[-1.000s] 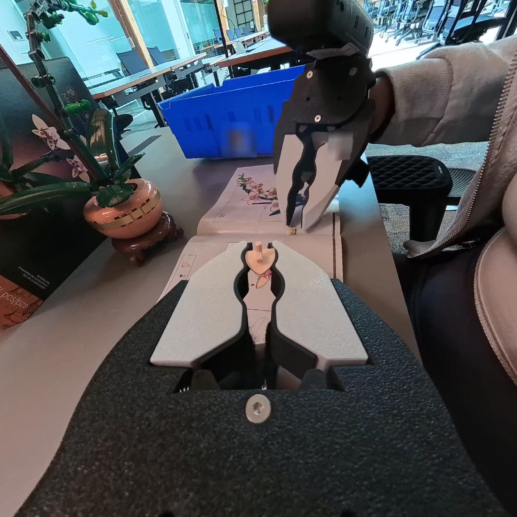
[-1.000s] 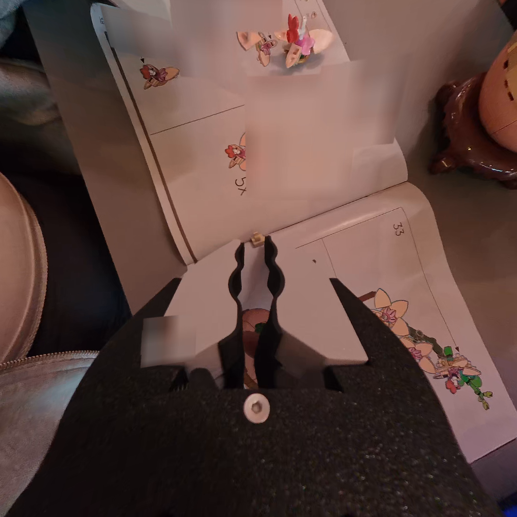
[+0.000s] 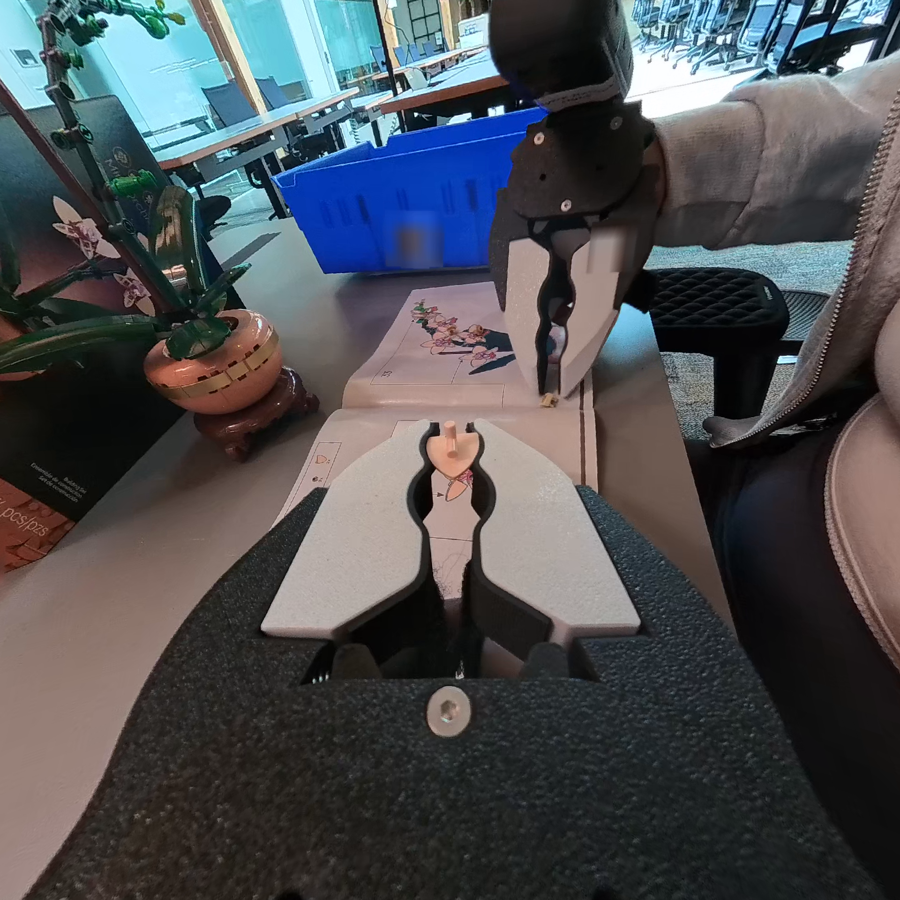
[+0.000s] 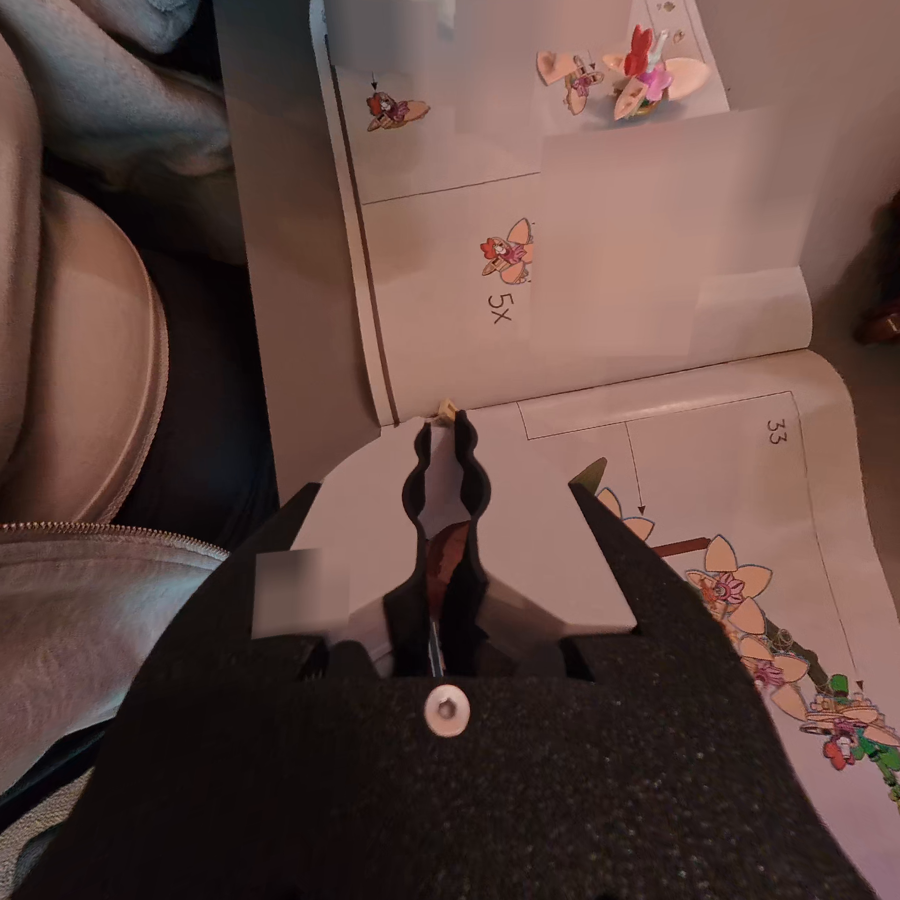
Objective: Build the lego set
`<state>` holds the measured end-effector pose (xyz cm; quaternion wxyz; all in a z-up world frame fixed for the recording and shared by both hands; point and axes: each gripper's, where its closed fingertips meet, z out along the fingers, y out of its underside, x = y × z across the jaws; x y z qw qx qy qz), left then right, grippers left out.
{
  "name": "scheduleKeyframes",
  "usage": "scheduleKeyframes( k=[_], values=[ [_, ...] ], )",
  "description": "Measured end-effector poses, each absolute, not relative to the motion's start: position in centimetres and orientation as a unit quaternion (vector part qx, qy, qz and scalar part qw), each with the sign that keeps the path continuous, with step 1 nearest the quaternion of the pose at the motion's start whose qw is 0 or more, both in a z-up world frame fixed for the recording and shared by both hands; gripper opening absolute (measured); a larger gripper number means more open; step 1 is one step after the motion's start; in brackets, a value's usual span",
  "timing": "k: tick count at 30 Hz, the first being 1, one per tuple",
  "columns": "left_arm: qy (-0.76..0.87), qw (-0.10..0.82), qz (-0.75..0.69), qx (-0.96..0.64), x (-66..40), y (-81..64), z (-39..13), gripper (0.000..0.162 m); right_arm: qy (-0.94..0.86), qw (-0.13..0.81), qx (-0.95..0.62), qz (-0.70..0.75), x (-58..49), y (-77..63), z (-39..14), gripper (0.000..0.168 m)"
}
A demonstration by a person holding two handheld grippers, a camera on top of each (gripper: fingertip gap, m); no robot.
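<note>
Instruction booklet [image 3: 487,423] lies open on the table. Left gripper [image 3: 450,428] is clamped on a pale petal piece [image 3: 453,455]: light, rigid, slick. Right gripper [image 4: 443,422], jaws slightly apart, tips straddle a tiny tan stud [image 4: 446,408] in the booklet's fold; pinch its flat sides, likely to skitter.

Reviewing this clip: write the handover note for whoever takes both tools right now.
Left tool: shut on the pale pink petal piece, held above the open instruction booklet.
Right tool: tips down at the tiny tan piece lying in the booklet's fold; grip not confirmed.
Small flower sub-assembly sits on the booklet's other page. Potted orchid model stands beside the booklet.
Done: pot, leaves and stem built.
Left: probably pick up the tan piece, join it to the petal, and finish the flowers.
</note>
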<state>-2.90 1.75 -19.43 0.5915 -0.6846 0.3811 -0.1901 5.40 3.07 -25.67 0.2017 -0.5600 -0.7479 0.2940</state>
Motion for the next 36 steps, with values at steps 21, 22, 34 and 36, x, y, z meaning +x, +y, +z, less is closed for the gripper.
scheduleKeyframes(
  k=[21,22,34,36],
  values=[
    [0.383,0.593,-0.186,-0.683,-3.0,1.8,-19.4,0.011,-0.962,-0.113,-0.168,0.181,3.6,2.1,-24.5,0.007],
    [0.383,0.593,-0.186,-0.683,-3.0,1.7,-19.4,0.010,-0.964,-0.123,-0.162,0.172,3.7,2.1,-24.7,0.008],
    [0.381,0.595,-0.189,-0.682,-3.0,1.7,-19.3,0.011,-0.966,-0.158,-0.158,0.133,4.1,3.2,-25.5,0.010],
    [0.381,0.595,-0.189,-0.682,-3.0,1.7,-19.3,0.011,-0.966,-0.155,-0.161,0.133,4.2,3.2,-25.6,0.009]
  ],
)
